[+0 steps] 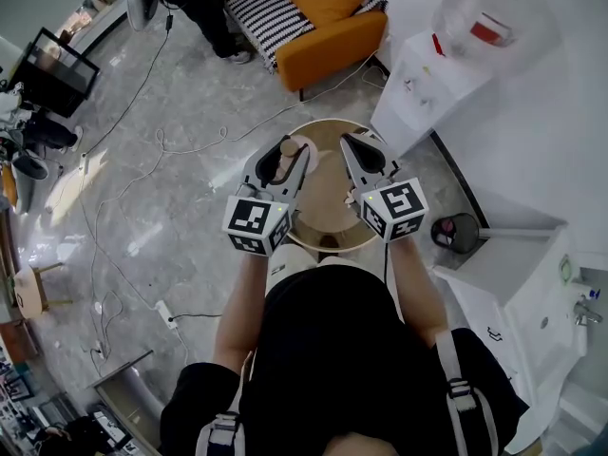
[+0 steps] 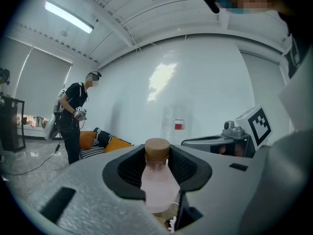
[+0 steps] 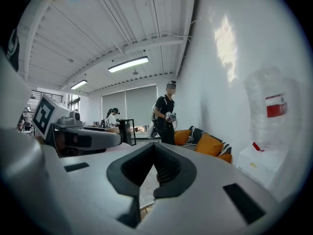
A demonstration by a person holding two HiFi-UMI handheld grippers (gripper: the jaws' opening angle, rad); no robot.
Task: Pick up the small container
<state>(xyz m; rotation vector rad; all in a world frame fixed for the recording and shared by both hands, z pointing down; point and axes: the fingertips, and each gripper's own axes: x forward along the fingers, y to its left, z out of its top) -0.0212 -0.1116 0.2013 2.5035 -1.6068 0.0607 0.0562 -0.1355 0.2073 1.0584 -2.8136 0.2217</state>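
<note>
We found the left gripper (image 1: 288, 162) clamped on the small container (image 1: 288, 147), a pale pinkish bottle with a brown cork-like cap. In the left gripper view its two dark pads pressed the bottle (image 2: 157, 180) from either side, with the cap standing up just above them. The right gripper (image 1: 364, 152) was pressed together on nothing, its tips meeting in the right gripper view (image 3: 154, 145).

Both grippers hung over a round wooden table (image 1: 328, 198) with a raised rim. The container was at the table's left edge, and we could not tell whether it touched the top.

The floor (image 1: 171, 188) was glossy grey marble crossed by loose cables (image 1: 161, 145), with a white power strip (image 1: 163, 313) lying on it. Beyond the table stood an orange armchair (image 1: 328, 22) with a striped cushion (image 1: 261, 12). To the right, against the white wall, stood a white water dispenser (image 1: 418, 84) with a clear bottle (image 1: 480, 12) on top. A dark round bin (image 1: 456, 231) sat near the table's right side.

A person in black (image 3: 165, 112) stood by the armchair and a second person (image 3: 113, 116) was farther back, under long ceiling lamps (image 3: 128, 64).
</note>
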